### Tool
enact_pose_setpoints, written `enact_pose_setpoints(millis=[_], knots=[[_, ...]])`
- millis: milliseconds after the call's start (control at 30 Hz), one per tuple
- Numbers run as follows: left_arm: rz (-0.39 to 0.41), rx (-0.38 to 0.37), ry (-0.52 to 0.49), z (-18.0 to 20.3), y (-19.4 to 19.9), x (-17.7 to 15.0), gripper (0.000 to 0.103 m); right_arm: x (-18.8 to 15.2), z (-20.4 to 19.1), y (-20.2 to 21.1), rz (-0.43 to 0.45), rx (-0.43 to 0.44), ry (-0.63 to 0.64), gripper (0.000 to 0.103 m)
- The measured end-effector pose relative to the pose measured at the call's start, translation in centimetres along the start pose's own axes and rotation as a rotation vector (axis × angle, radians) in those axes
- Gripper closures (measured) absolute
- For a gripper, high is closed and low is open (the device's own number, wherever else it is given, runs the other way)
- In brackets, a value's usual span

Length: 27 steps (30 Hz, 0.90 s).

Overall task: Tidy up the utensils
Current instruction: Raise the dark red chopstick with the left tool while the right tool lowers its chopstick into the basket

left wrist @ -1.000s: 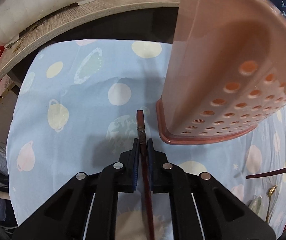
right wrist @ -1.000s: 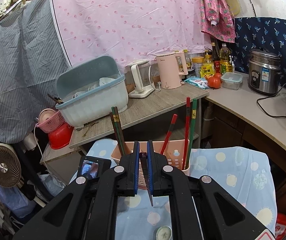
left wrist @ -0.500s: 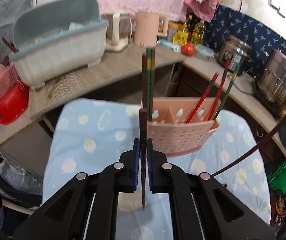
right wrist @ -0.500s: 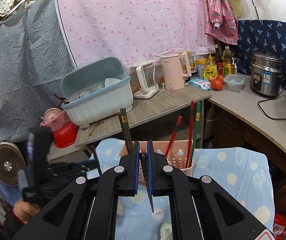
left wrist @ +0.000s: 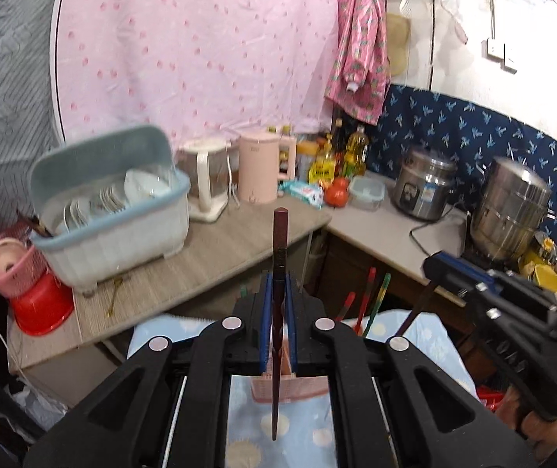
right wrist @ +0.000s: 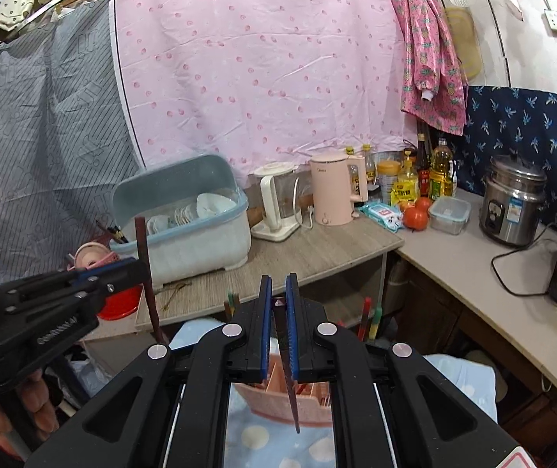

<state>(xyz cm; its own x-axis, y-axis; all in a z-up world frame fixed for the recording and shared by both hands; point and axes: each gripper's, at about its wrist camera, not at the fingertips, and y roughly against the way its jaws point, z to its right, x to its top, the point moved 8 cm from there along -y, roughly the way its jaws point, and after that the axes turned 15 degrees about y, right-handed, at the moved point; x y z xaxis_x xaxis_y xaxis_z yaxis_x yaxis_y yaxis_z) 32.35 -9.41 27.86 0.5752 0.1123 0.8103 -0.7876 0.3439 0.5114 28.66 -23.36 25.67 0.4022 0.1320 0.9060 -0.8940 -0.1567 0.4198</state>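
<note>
view change: the left wrist view was filled by the blue cloth (left wrist: pixel 301 429) a second ago; now the counter and pink curtain are seen, so the left gripper (left wrist: pixel 277 312) has been swung well up and tilted toward level.

pink holder (left wrist: pixel 290 388): loomed huge at 1 o'clock a second ago, now only a sliver is seen low at 6 o'clock behind the jaws. In the right wrist view it sits at 6 o'clock too (right wrist: pixel 309 397), with coloured chopsticks already stood in it.

left chopstick (left wrist: pixel 278 273): clenched tight between the blue pads, held upright, top end at 12 o'clock, tip hanging down over the cloth. It was lying near the cloth before, so it's been lifted clear.

right gripper (right wrist: pixel 278 312): also raised a bit, less than the left. Jaws clamped on a second dark chopstick (right wrist: pixel 288 374), tip pointing to 6 o'clock above the holder.

meaning for task: both sticks look picked and carried; probably only the drop into the holder is left, not yet done.
</note>
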Motion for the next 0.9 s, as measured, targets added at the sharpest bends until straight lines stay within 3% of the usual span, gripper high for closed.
enact_pose_setpoints(millis=[133,267,667,900], knots=[[0.043,0.016,0.008,0.7,-0.6,2.5,0.097,2.3,0.6,-0.9,0.032,0.000,-0.024,0.096],[0.032,0.020,0.029,0.3,-2.3,2.3,0.097,2.9,0.7,-2.7,0.028,0.011,-0.049,0.096],[-0.130,0.065,0.076,-3.7,-8.8,-5.9,0.097,-6.7,0.8,-9.1,-0.172,-0.014,-0.039,0.096],[-0.056,0.029,0.077,-3.0,-5.8,-3.3,0.097,-7.1,1.6,-8.4,-0.160,-0.020,-0.055,0.100]])
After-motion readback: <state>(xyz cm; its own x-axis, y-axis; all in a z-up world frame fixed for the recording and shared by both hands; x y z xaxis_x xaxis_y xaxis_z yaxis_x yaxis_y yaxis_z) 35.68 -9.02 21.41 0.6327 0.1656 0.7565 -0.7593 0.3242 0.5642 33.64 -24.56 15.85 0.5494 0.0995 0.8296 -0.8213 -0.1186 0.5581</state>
